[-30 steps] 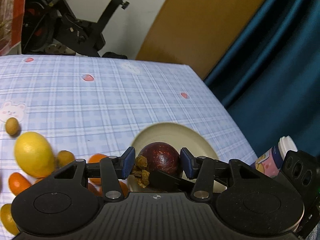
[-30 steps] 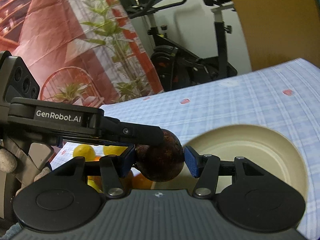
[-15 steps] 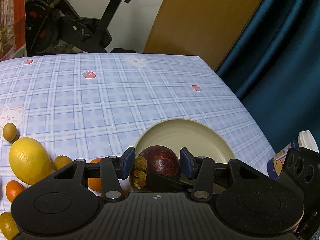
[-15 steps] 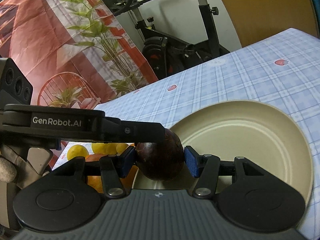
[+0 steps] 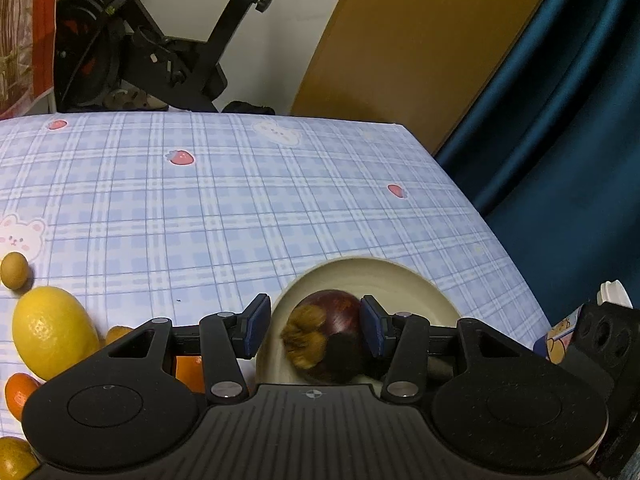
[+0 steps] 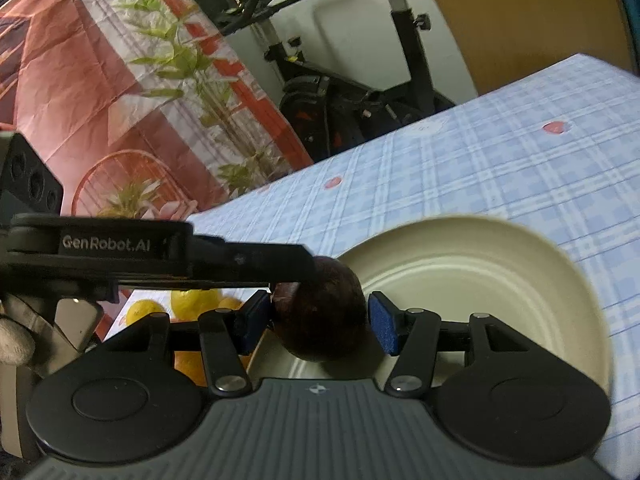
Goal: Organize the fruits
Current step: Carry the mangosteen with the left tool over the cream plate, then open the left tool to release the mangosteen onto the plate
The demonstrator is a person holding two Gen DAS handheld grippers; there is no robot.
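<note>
Blue plaid tablecloth (image 5: pixel 224 208): mangosteen (image 5: pixel 332 320) over cream plate (image 5: pixel 416 284), left gripper (image 5: pixel 312 328) part open, one pad touching, right gripper (image 6: pixel 318 320) part open with small gaps; grip uncertain.

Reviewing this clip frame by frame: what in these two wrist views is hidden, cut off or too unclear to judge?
- Whether the dark purple mangosteen touches the cream round plate: its underside is hidden by the gripper bodies in both views.
- Whether either gripper's fingers press the fruit: the contact spots are too unclear in both views.
- Orange fruits at left: cut by the frame edge and the left gripper's body.
- White-capped bottle: mostly behind the right gripper.
</note>
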